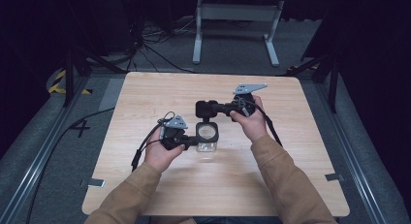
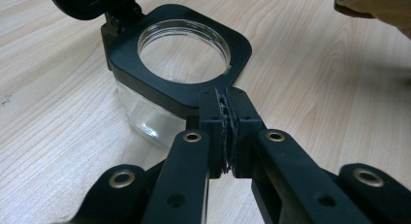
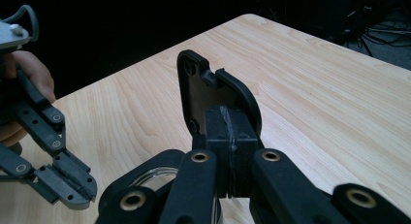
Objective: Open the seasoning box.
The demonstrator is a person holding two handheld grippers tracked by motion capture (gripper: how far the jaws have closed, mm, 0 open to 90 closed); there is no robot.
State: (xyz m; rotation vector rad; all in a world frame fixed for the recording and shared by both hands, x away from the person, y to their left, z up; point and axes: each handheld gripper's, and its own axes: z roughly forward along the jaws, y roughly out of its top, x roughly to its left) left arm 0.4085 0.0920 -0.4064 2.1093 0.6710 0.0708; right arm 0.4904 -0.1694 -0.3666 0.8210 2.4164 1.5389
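Left tool [image 2: 228, 118] at jar collar's [image 2: 145, 83] edge, right tool [image 3: 231, 136] on lid [image 3: 194, 88].

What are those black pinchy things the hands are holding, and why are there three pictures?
They are grabbing tools, one in each hand of a person sitting at a wooden table. Each tool pinches with two black jaws. One picture looks down from above. The other two come from little cameras riding on the tools, so you look along the jaws. On the table stands a clear glass jar with a black square collar and a round opening. The left gripper is pinched shut at the collar's corner. The right gripper is pinched shut on the jar's black lid, which stands flipped up on its hinge.
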